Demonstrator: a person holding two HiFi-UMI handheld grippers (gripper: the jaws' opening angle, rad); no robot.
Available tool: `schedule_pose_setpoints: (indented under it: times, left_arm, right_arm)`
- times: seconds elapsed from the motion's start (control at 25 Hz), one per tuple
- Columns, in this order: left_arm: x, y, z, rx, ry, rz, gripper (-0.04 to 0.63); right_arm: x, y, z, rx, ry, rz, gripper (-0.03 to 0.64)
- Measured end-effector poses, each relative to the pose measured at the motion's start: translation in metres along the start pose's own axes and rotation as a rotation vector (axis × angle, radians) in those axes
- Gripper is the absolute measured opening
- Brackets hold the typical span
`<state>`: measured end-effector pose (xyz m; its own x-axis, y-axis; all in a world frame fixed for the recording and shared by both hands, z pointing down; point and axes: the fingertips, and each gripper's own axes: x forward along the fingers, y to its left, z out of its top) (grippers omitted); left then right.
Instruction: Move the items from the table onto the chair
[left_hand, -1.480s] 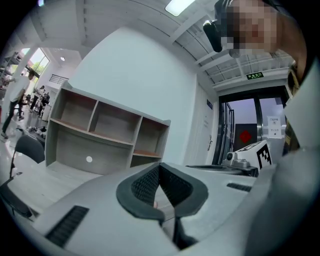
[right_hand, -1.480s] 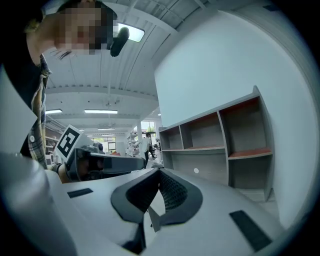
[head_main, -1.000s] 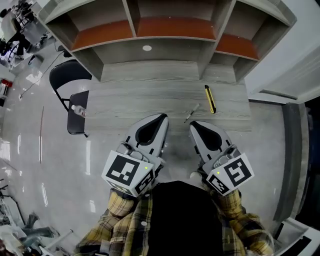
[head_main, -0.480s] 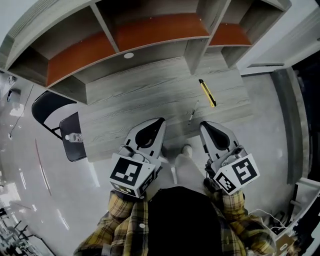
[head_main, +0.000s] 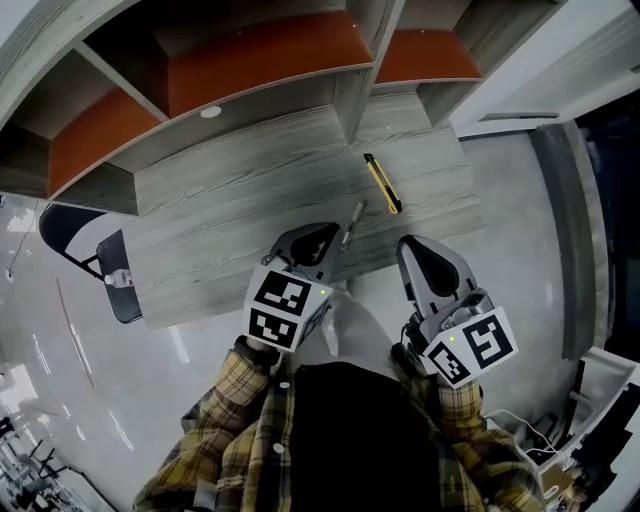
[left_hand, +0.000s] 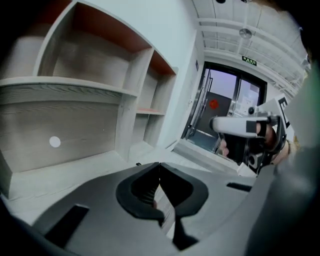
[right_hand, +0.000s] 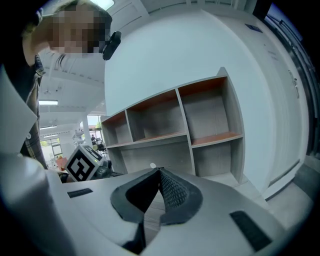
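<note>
The person's plaid sleeves (head_main: 240, 385) are nearest, one gripper in each hand, both reaching out over the near edge of the grey wood bench (head_main: 220, 230). The left gripper (head_main: 322, 236) has its fingers clenched tip to tip with nothing between them. The right gripper (head_main: 415, 250) is clenched and empty as well, hanging off the bench's near edge.

A slim pen-like tool (head_main: 352, 222) lies on the bench just beyond the left fingers, slightly to their right. Whether it touches them cannot be told. A yellow utility knife (head_main: 382, 183) lies farther out, ahead of the gap between the two pairs of fingers and well apart from both.

Well to the left of the left fingers, off the bench's end, stands a black chair (head_main: 70, 235) with a small bottle (head_main: 122, 278) lying on its seat. Farthest off, a shelf unit (head_main: 260, 60) with orange backing stands along the back of the bench.
</note>
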<state>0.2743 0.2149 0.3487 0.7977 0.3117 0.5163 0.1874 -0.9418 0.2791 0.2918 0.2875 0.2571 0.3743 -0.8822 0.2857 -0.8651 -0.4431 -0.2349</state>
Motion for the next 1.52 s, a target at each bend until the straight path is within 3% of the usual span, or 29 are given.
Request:
schedule_pose_setpoints:
  times: [0.28, 0.44, 0.72, 1.2, 1.32, 1.52]
  left_arm:
    - [0.071, 0.002, -0.037, -0.07, 0.142, 0.022, 0.009]
    - [0.104, 0.012, -0.072, -0.096, 0.241, 0.059, 0.097]
    - [0.135, 0.025, -0.129, -0.092, 0.402, 0.112, 0.163]
    - [0.163, 0.037, -0.177, -0.012, 0.559, 0.183, 0.157]
    - [0.161, 0.043, -0.177, 0.015, 0.564, 0.222, 0.062]
    - [0.157, 0.043, -0.175, -0.001, 0.556, 0.217, 0.054]
  right_arm:
    - [0.007, -0.042, -0.008, 0.031, 0.028, 0.037, 0.017]
    - [0.004, -0.06, -0.019, 0.055, 0.055, 0.039, 0.018]
    - [-0.002, -0.084, -0.034, 0.099, 0.097, 0.02, 0.018]
    - [-0.01, -0.108, -0.05, 0.152, 0.113, -0.02, 0.017]
    - [-0.014, -0.11, -0.05, 0.158, 0.107, -0.029, 0.017]
    - [-0.014, -0.107, -0.048, 0.158, 0.097, -0.02, 0.017]
